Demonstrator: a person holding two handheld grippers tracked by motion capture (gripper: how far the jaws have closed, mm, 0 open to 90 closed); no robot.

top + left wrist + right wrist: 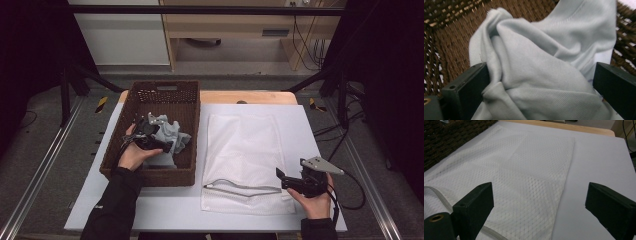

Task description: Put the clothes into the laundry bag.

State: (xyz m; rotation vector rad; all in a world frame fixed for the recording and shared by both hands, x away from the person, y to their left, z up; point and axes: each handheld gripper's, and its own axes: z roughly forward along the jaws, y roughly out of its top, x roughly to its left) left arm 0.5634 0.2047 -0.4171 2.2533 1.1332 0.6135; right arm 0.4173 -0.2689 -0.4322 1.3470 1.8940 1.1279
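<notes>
My left tool is down inside the brown wicker basket, at the left of the surface. Jaws stand at their widest. Crumpled pale grey cloth bulges up between them in the left gripper view. The fabric lies against the inner face of the left jaw; by the right jaw I cannot tell whether it touches. The pads are not pressing on it: nothing clamped. In the high view the cloth lies bunched on the basket floor, toward the basket's right wall, with the tool's tip on it.

My right tool is low at the near right of the surface, pointing left. Jaws wide apart, nothing between them. It sits just off the near right corner of the white mesh laundry bag, which lies flat on the surface beside the basket. The bag's zipper runs along the near end, partly open, its grey line curving. In the right gripper view the mesh spreads ahead of the jaws, the left jaw over the bag's edge, the right jaw over bare surface.
</notes>
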